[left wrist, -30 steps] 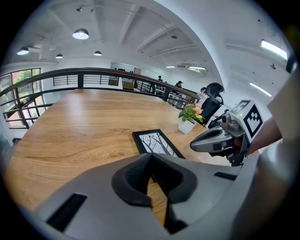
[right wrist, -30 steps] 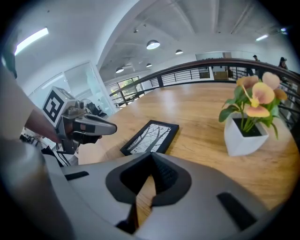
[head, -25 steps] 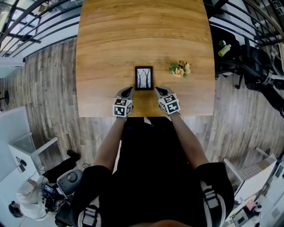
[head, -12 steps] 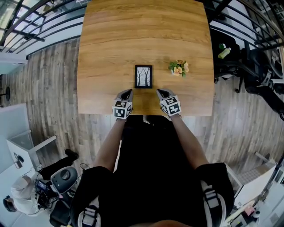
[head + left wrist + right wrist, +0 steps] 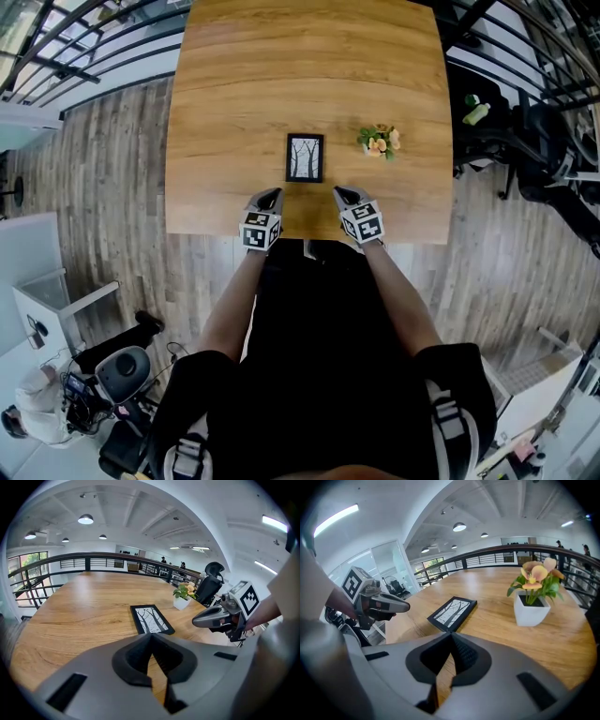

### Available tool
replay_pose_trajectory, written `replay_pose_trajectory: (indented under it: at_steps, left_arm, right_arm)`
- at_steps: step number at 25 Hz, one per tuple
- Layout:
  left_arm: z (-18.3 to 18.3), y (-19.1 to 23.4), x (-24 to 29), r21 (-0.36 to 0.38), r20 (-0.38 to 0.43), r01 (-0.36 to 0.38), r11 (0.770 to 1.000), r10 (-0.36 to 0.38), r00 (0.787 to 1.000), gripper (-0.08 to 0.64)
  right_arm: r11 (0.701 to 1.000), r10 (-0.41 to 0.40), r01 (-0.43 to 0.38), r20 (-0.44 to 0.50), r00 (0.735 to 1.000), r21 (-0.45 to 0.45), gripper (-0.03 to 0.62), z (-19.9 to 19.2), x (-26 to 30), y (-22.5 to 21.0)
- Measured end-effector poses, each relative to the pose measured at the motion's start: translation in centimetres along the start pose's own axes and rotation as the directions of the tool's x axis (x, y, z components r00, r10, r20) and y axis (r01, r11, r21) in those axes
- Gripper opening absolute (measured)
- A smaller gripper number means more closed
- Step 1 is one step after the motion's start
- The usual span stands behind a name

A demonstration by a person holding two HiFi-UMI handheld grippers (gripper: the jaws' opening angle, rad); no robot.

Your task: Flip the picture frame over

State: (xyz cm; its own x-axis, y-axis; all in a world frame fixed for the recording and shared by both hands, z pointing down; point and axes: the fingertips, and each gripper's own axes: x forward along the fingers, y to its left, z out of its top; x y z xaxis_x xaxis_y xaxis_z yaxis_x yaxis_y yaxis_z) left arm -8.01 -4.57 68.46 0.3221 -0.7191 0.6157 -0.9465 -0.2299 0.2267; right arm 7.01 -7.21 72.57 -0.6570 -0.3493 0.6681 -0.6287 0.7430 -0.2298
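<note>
The picture frame (image 5: 305,157) is black with a bare-tree print and lies flat, picture side up, on the wooden table (image 5: 244,84). My left gripper (image 5: 273,193) sits just short of its near left corner, shut and empty. My right gripper (image 5: 339,191) mirrors it at the near right, also shut and holding nothing. Neither touches the frame. In the left gripper view the frame (image 5: 151,618) lies beyond my closed jaws (image 5: 152,644), with the right gripper (image 5: 220,616) off to the right. In the right gripper view the frame (image 5: 452,612) lies ahead of the jaws (image 5: 451,641).
A small white pot with orange flowers (image 5: 379,141) stands to the right of the frame, close to the right gripper's side. The table's near edge (image 5: 309,240) runs just under both grippers. Railings and office chairs surround the table.
My left gripper has drawn back a little from the frame's near edge. The right gripper has hardly moved. Both stay shut.
</note>
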Motion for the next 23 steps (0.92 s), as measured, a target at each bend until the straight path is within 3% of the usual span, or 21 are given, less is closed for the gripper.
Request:
replay_pose_trajectory:
  at_steps: [23]
  left_arm:
    - [0.18,0.32,0.44,0.017,-0.021,0.010,1.000,-0.010,1.000,0.020]
  right_arm:
    - [1.000,-0.004,0.003,-0.014,1.000,-0.009,0.008,-0.13,0.43,-0.19]
